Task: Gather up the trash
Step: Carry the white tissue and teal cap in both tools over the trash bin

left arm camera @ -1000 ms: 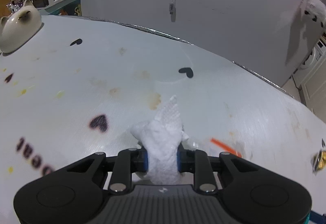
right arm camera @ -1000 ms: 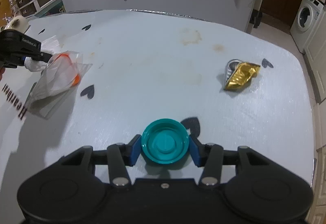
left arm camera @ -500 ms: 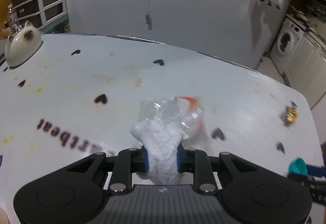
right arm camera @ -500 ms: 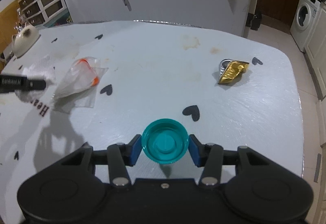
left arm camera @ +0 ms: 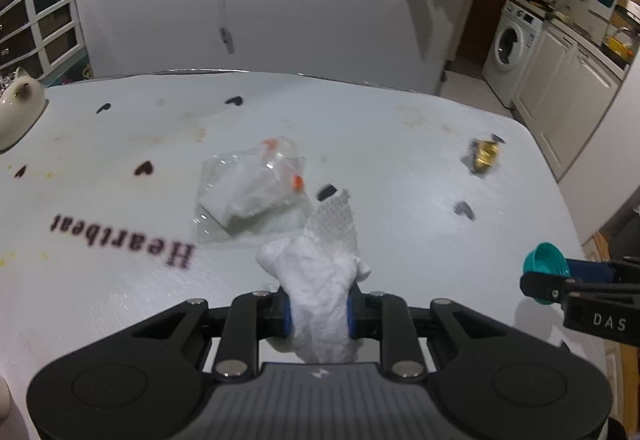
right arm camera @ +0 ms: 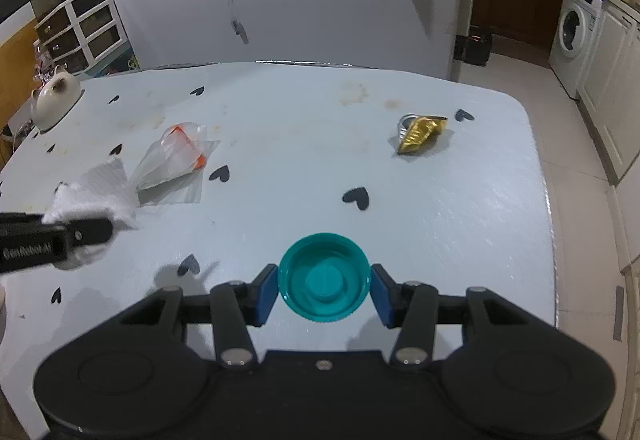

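At the far left edge of the table [right arm camera: 500, 199] sits a cream ceramic pot [right arm camera: 54, 99] with small ears, resting on the white cover that has black hearts and the word "Heartbeat" printed on it. The left gripper [left arm camera: 318, 314] is above the near left part of the table, and its two blue pads are pressed against a crumpled white paper tissue [left arm camera: 320, 280] that stands up between them, so the jaws are nearly closed on it; in the right wrist view the same tissue [right arm camera: 92, 191] shows beside the black finger of this gripper. Just beyond the tissue, toward the middle of the table, a clear plastic bag [right arm camera: 176, 159] with an orange strip lies flat on the cover, near the tissue but I cannot tell if they touch. More to the right, the right gripper [right arm camera: 324, 288] is above the near edge of the table, its jaws standing wide with a teal bottle cap [right arm camera: 324, 286] held between the blue pads, open side facing the camera. Toward the far right corner a crumpled gold foil wrapper [right arm camera: 420, 131] lies on the cover, well apart from both grippers, with a black heart just beside it
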### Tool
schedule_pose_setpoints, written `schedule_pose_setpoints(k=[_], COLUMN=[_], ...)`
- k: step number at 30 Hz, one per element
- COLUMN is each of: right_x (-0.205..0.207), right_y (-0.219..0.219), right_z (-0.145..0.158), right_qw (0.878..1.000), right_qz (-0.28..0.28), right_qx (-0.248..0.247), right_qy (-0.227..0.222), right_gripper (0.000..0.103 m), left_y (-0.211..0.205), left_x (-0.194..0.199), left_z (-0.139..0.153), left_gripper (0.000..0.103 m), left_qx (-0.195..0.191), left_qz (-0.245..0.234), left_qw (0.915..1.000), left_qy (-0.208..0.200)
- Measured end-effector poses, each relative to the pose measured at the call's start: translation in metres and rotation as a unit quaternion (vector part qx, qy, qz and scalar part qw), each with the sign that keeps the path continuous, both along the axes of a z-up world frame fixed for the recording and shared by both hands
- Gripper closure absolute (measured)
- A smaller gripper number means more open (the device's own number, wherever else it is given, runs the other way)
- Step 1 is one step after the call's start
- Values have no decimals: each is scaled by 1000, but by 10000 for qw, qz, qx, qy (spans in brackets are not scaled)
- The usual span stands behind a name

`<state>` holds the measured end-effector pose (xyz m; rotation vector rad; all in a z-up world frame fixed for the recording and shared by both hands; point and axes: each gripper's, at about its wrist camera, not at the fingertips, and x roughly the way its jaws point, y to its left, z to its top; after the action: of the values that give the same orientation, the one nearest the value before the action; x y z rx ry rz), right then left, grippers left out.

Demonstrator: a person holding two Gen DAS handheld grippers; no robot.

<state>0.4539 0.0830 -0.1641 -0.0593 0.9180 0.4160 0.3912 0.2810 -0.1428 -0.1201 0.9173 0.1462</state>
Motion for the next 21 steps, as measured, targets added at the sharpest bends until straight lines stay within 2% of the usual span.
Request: schedule_pose_setpoints(k=[10,21], right_x=[-39,-68], right_y=[-33,-93], right_z=[7,14], right_qw=[9993,9973], right_qz=[-377,-726], right_qx=[-51,31], right_qy=[-17,-128], right_gripper=[53,53], left_y=[-49,-119], left_x=[-23,-39], left_z=[4,8], left_gripper=[78,78], left_qx=[129,241], left_qz=[-396,-592], left_qw=[9991,9980], left_qy=[58,35])
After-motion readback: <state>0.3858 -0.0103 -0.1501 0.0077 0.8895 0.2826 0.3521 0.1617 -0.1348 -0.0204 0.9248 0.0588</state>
